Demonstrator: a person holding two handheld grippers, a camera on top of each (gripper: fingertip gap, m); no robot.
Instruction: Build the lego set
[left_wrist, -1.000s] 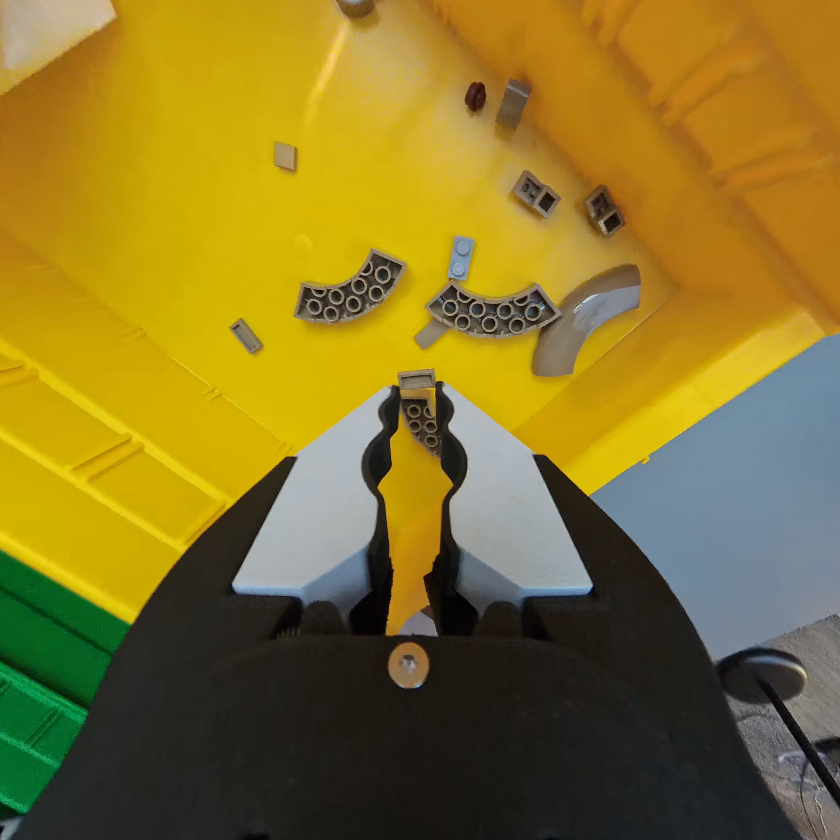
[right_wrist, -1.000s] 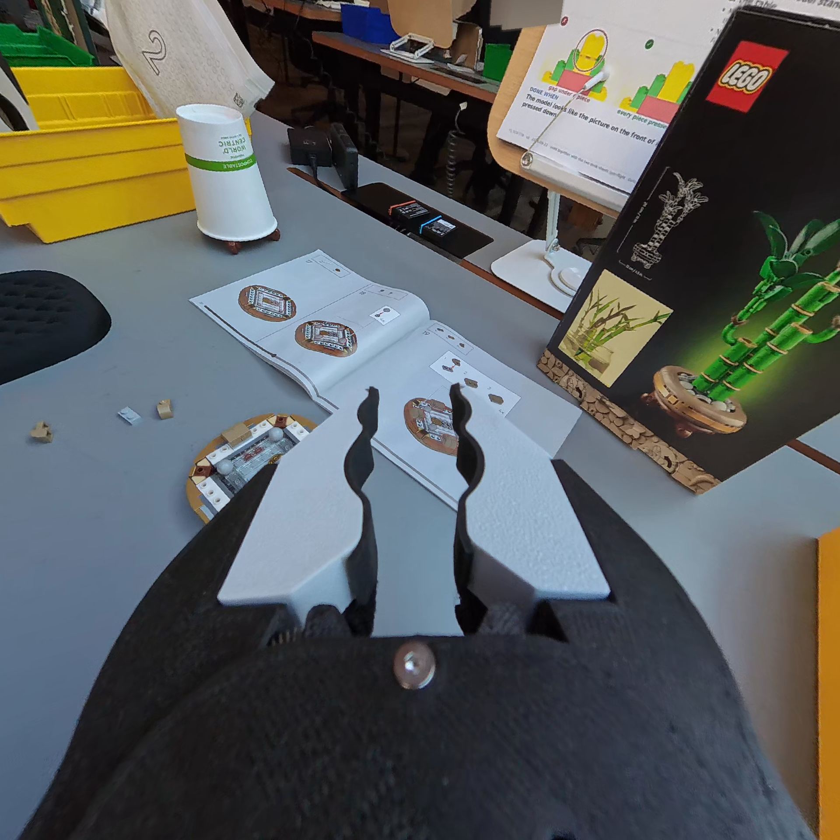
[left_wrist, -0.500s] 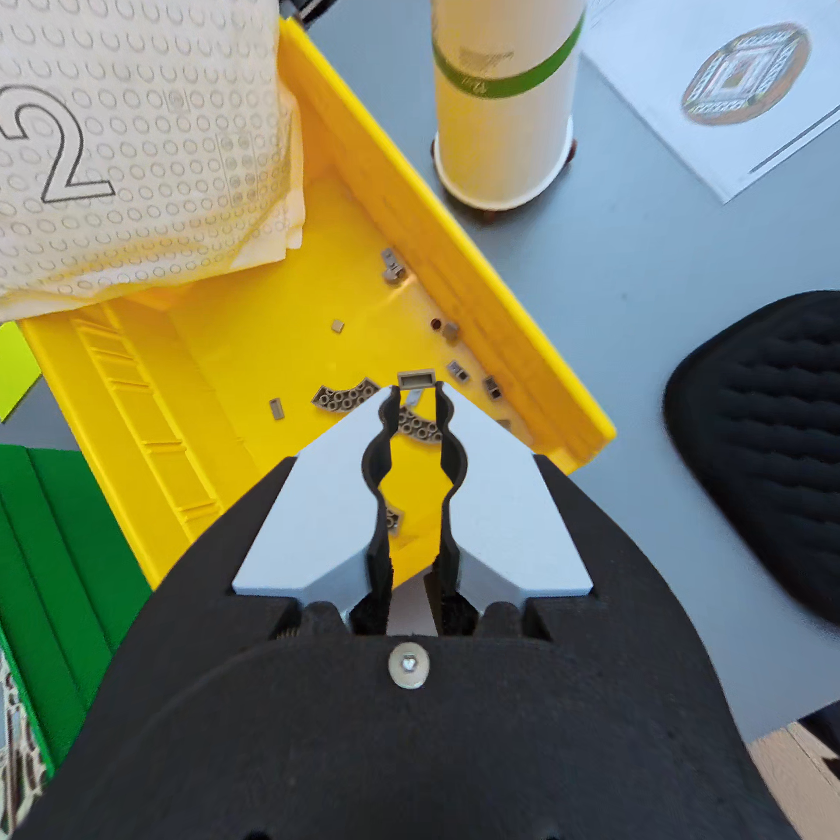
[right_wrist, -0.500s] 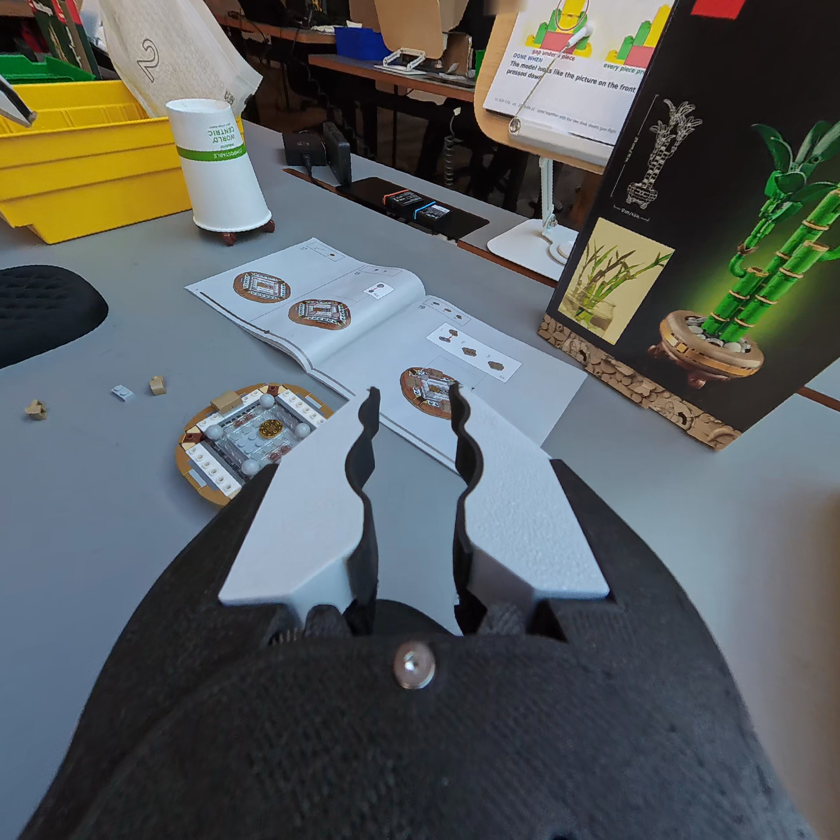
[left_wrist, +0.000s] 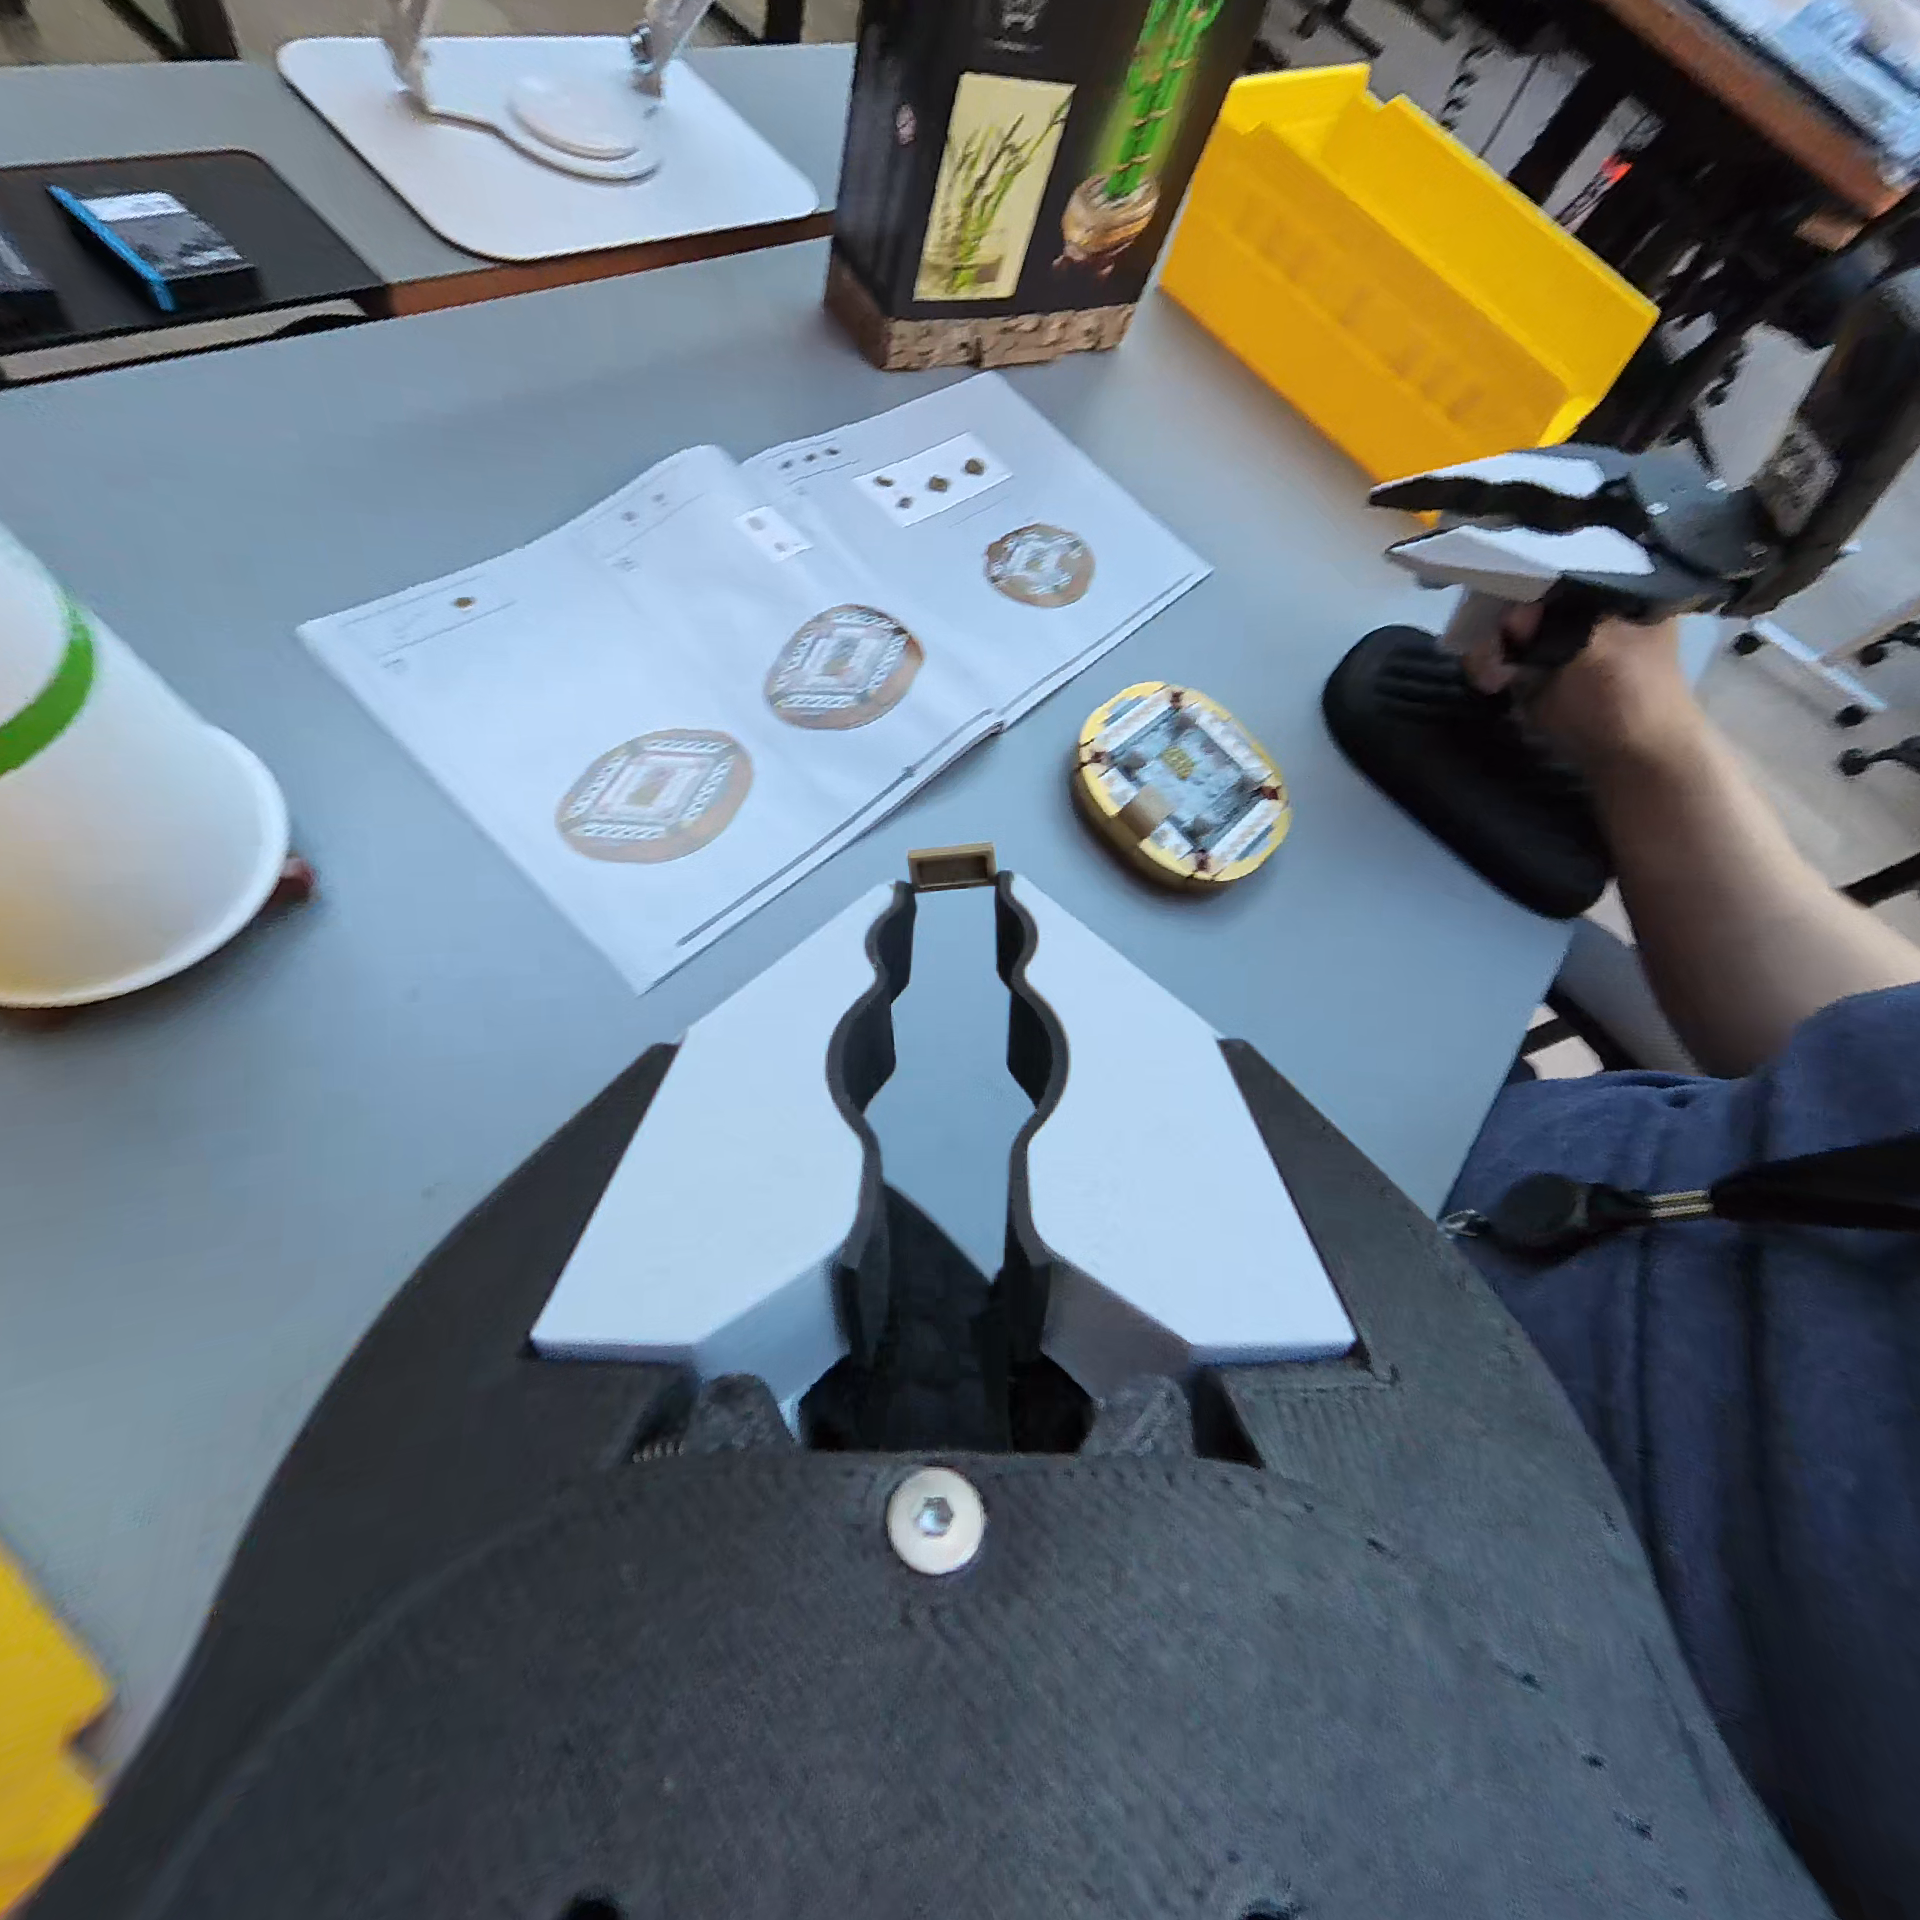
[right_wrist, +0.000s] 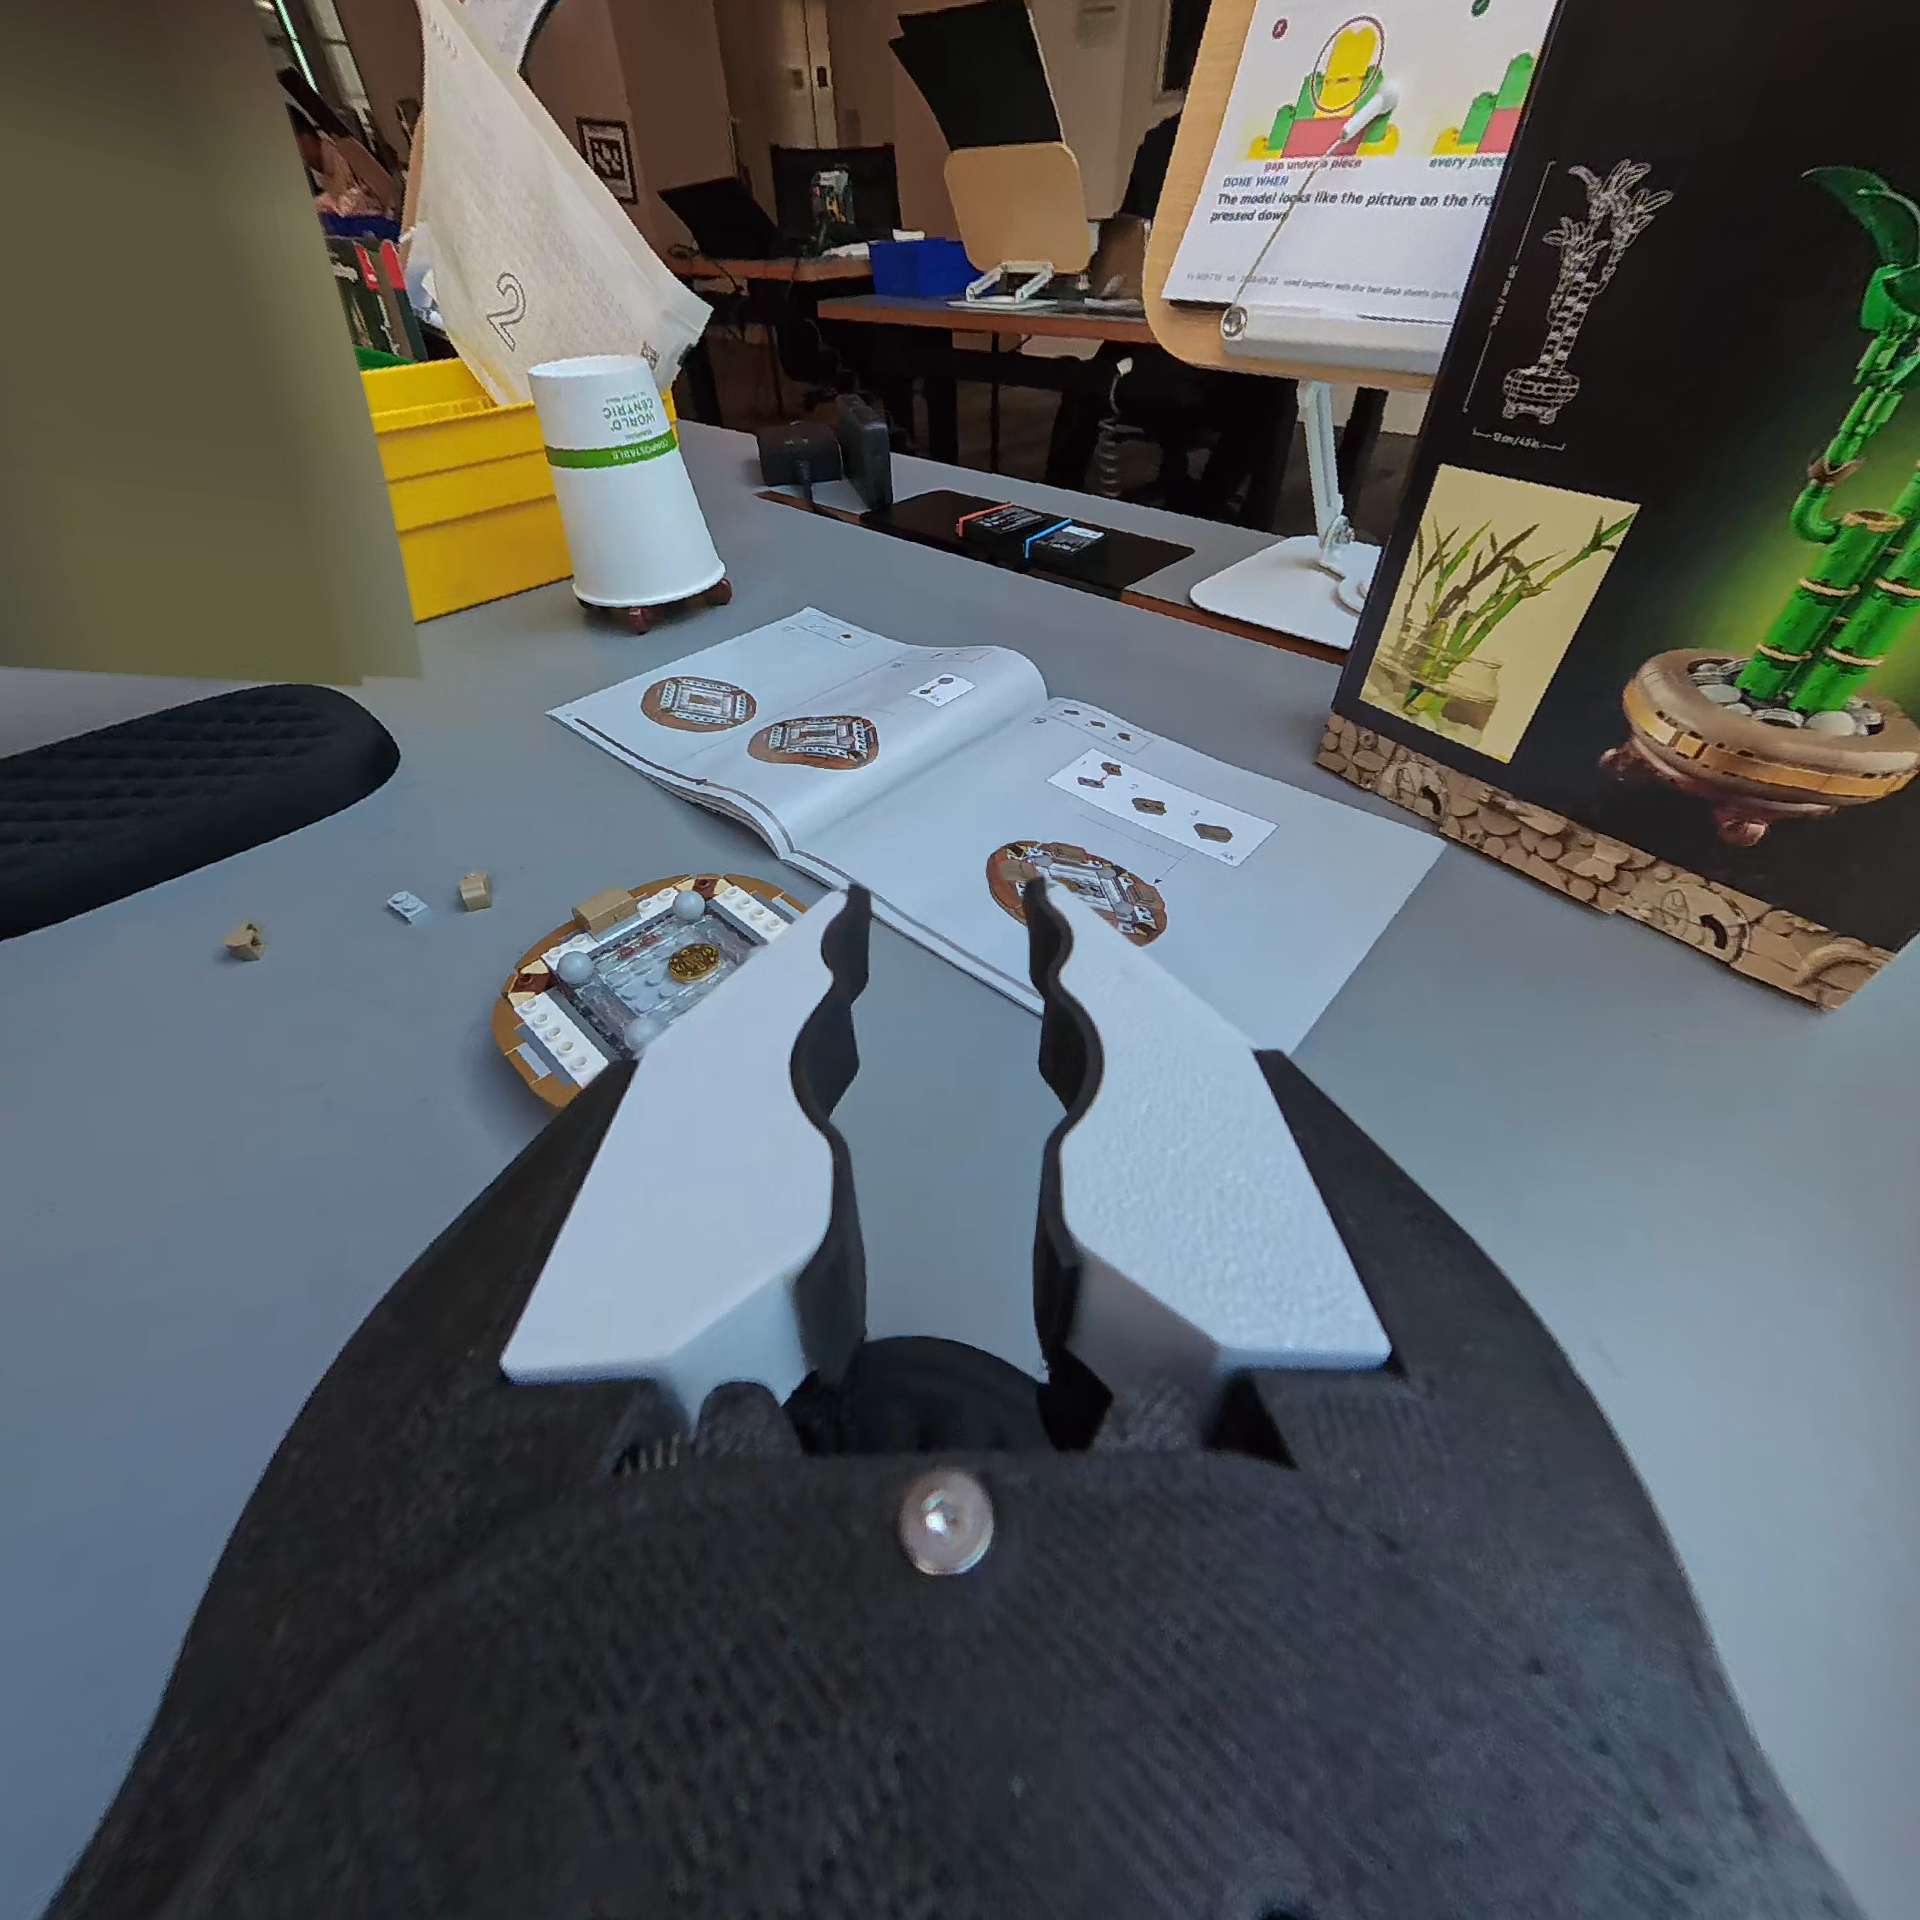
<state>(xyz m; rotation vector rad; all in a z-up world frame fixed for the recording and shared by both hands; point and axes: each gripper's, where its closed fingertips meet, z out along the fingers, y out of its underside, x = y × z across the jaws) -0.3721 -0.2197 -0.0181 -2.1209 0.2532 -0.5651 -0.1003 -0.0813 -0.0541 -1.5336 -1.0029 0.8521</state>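
My left gripper (left_wrist: 952, 878) is shut on a small tan-grey lego tile (left_wrist: 952, 864), held at the fingertips above the grey table. The round lego base (left_wrist: 1182, 784), gold-rimmed with white and clear pieces inside, lies ahead and to the right, beside the open instruction booklet (left_wrist: 748, 665). My right gripper (right_wrist: 943, 902) is open and empty, low over the table just right of the same base (right_wrist: 634, 971). It also shows in the left wrist view (left_wrist: 1397, 525), held by a hand. Three small loose pieces (right_wrist: 473, 891) lie left of the base.
The lego set box (left_wrist: 997, 177) stands behind the booklet (right_wrist: 935, 769). A yellow bin (left_wrist: 1382, 270) sits at the far right, another yellow bin (right_wrist: 457, 478) at the left. An upturned white paper cup (left_wrist: 114, 821) and black wrist rests (right_wrist: 177, 779) lie on the table. Spacing between my two grippers at the tips: around 30 cm.
My left gripper lifted the tile out of the yellow bin and swung over the table toward the round base. My right gripper drew slightly nearer the base, still open.
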